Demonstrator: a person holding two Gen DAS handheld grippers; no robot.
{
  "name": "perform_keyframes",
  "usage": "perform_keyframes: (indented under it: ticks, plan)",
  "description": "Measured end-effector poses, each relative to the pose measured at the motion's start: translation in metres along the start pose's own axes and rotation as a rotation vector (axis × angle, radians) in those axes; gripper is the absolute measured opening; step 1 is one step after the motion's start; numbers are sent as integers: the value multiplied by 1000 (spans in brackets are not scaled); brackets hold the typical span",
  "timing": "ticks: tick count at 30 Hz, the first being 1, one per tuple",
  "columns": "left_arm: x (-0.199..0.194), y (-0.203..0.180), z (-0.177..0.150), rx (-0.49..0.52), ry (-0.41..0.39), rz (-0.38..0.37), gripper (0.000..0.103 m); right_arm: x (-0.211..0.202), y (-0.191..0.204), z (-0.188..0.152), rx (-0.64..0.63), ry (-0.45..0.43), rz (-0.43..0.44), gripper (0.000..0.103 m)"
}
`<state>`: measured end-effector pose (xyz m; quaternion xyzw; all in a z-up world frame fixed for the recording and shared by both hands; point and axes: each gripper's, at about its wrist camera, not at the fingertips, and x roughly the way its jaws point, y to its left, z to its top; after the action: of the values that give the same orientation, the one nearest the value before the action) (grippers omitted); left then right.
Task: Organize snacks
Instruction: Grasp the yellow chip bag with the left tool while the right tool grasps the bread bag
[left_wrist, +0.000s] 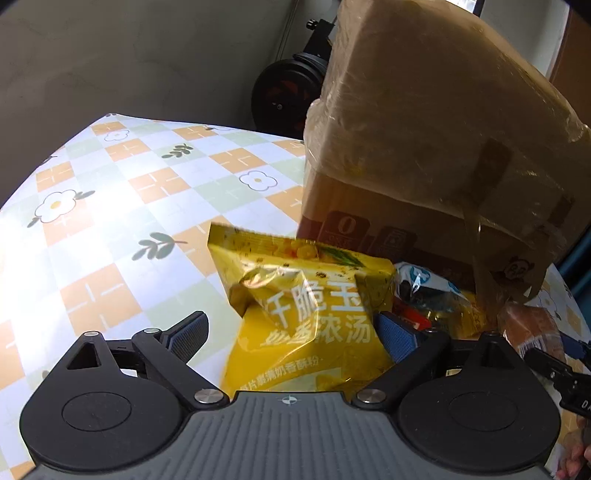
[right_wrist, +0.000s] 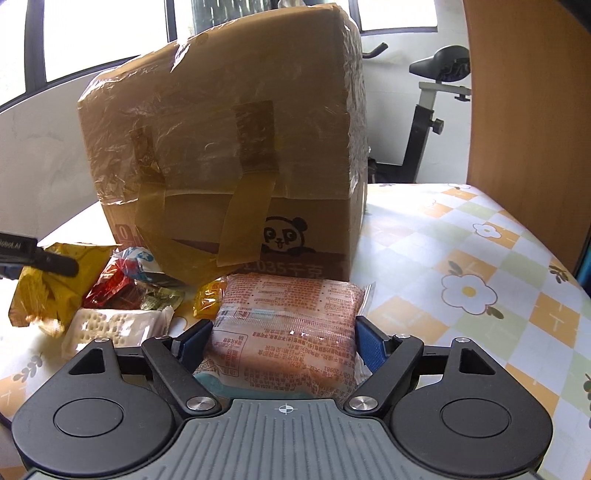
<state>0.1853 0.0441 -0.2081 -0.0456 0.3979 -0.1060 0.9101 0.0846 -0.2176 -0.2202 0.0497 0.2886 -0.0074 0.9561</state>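
- The left gripper (left_wrist: 291, 332) stands with its jaws spread wide over a yellow snack bag (left_wrist: 303, 306) printed with Chinese characters; the bag lies between the 2 blue-padded fingers (left_wrist: 188, 336), and neither pad presses on it.
- That yellow bag rests on the checked, flower-print tablecloth (left_wrist: 122, 206), its far edge just in front of the cardboard box (left_wrist: 424, 129).
- The right gripper (right_wrist: 282, 341) has its jaws closed onto a pink-orange wrapped packet (right_wrist: 284, 332) covered in small print, with both blue pads (right_wrist: 371, 347) against its sides.
- The packet's far end lies at the foot of the box, just below the panda drawing (right_wrist: 282, 236).
- The cardboard box, wrapped in clear film and brown tape, stands upright on the table and fills the middle of both views.
- To the left of the held packet in the right wrist view lies a loose heap of snacks: a cracker pack (right_wrist: 114, 326) in clear wrap, a red wrapper (right_wrist: 114, 284), a small yellow-orange sachet (right_wrist: 208, 299) and a blue-and-white packet (right_wrist: 138, 264) tucked against the box.
- At the left edge of that view, a black finger of the other gripper reaches over the yellow bag.
- An exercise bike (right_wrist: 439, 107) stands behind the table by the windows.
- The tablecloth to the right of the box lies bare, showing its orange and green squares.
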Motion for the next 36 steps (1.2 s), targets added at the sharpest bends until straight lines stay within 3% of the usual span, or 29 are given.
perform_keyframes:
  ticks: [4,6,8,12,21,26,36]
  plan:
    - [5,-1,-12,13,16,8,97,0,0,0,0,-1,0,78]
    - [5,4,-16,-25,6,-11,93,0,0,0,-3,0,-1,78]
    - [0,5,-17,-31,-11,-23,82,0,1,-1,-5,0,-1,78]
    - [-9,0,-21,-14,-50,6,76,1,3,-1,-17,0,-3,78]
    - [-50,-7,-28,-89,-159,38,75,2,4,-1,-28,-1,-1,78]
    - [-74,-22,-39,-61,-215,71,76,2,4,-1,-32,-2,-2,78]
    - [-81,-37,-63,-65,-202,72,76,2,5,-1,-33,-3,0,78]
